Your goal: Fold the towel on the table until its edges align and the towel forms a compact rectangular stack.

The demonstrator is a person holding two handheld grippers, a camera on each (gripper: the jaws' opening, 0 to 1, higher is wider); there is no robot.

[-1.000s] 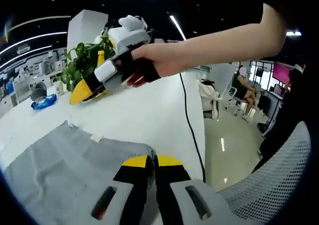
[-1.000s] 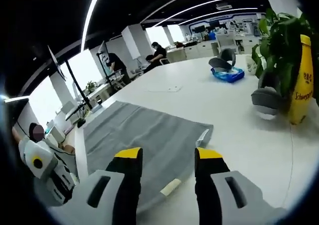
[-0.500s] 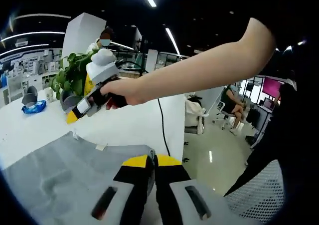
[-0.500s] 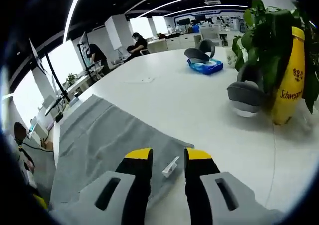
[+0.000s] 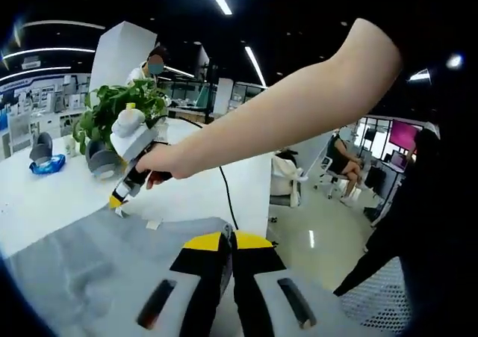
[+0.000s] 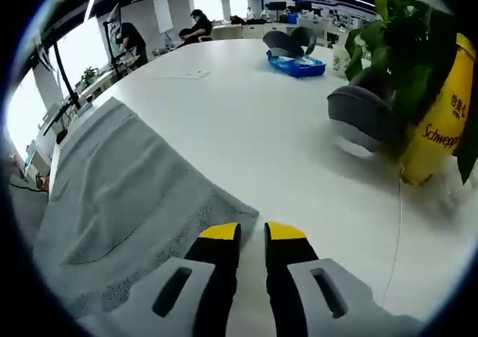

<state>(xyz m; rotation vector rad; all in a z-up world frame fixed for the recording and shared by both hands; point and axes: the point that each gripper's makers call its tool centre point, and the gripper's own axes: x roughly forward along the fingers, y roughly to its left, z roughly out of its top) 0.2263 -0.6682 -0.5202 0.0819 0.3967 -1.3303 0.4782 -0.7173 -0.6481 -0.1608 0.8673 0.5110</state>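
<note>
1. The white worktop [image 6: 246, 120] carried everything, and the grey towel [image 6: 119, 202] lay spread flat on its near side, its long axis running away from the right gripper view toward the far left of that view.
2. A potted plant [image 6: 407, 49], a yellow bottle [image 6: 441, 124] and a grey headset [image 6: 362, 113] stood well apart from the towel on the right of the right gripper view; a blue item [image 6: 297, 64] lay farther off.
3. The right tongs [image 6: 251, 236] sat at the towel's near corner, their tips drawn close with a slim gap; I could not tell whether cloth was pinched between them.
4. In the left gripper view, the right tongs' tips touched down at the towel's far corner, near a small white label [image 5: 154, 224].
5. The left tongs [image 5: 228, 241] were pressed together at the adjacent corner, apparently clamped on the towel's edge, though the cloth between them was hard to make out.
6. Judgement: with one corner at each of the tongs along the same short edge, the coming fold would carry that edge along the long axis to the opposite end.
</note>
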